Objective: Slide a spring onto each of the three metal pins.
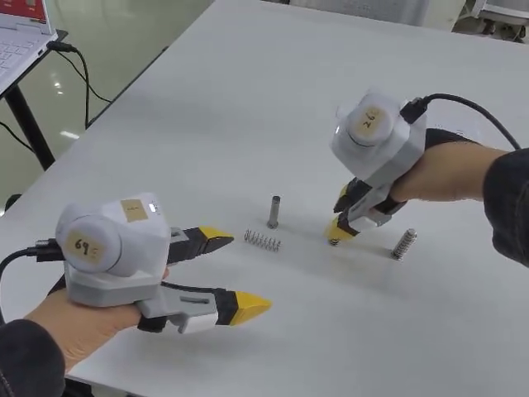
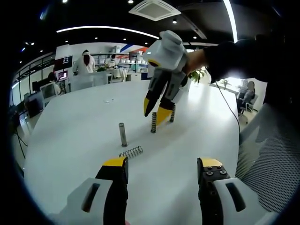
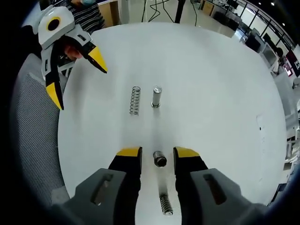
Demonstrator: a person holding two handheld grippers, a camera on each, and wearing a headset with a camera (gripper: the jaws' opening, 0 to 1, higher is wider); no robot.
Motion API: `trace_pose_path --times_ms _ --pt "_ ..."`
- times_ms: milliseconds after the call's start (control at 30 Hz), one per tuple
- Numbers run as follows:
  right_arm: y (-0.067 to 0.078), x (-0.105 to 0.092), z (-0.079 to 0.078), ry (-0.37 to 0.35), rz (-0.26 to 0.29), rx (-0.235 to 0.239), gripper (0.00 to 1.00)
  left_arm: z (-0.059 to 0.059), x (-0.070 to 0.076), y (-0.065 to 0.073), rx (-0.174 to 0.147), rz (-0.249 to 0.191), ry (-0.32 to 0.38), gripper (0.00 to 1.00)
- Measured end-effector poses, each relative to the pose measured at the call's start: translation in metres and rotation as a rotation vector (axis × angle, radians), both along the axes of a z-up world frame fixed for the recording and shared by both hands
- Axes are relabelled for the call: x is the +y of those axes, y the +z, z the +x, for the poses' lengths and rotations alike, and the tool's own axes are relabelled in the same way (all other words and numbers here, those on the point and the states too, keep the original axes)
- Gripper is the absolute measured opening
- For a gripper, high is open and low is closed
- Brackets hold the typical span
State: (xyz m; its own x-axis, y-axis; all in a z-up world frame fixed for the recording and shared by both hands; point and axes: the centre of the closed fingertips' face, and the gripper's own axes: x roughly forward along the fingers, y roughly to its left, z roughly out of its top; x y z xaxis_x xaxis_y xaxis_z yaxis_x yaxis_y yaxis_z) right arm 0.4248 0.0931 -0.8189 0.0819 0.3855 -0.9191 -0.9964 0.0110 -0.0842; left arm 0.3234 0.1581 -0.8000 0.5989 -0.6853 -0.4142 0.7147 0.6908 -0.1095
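Observation:
A bare metal pin stands upright mid-table, with a loose spring lying beside it. My right gripper points down, open. Its yellow tips straddle an upright pin wrapped in a spring, with a gap on both sides. Another upright spring, apparently on a pin, stands just beyond. My left gripper hovers open and holds nothing, aimed at the loose spring.
The white table has its left edge near a laptop on a side stand with cables. A mesh chair sits by the table's near side. People stand far off in the room.

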Motion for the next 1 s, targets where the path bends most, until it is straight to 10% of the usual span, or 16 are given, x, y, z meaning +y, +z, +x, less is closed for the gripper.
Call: trace_pose_path --times_ms 433,1000 --pt "0.007 0.035 -0.021 0.043 0.049 -0.005 0.27 -0.001 0.003 0.001 -0.004 -0.001 0.009 0.57" --pt "-0.027 0.058 -0.026 0.0 0.059 0.051 0.19 -0.001 0.009 0.0 0.0 0.0 0.021 0.57"
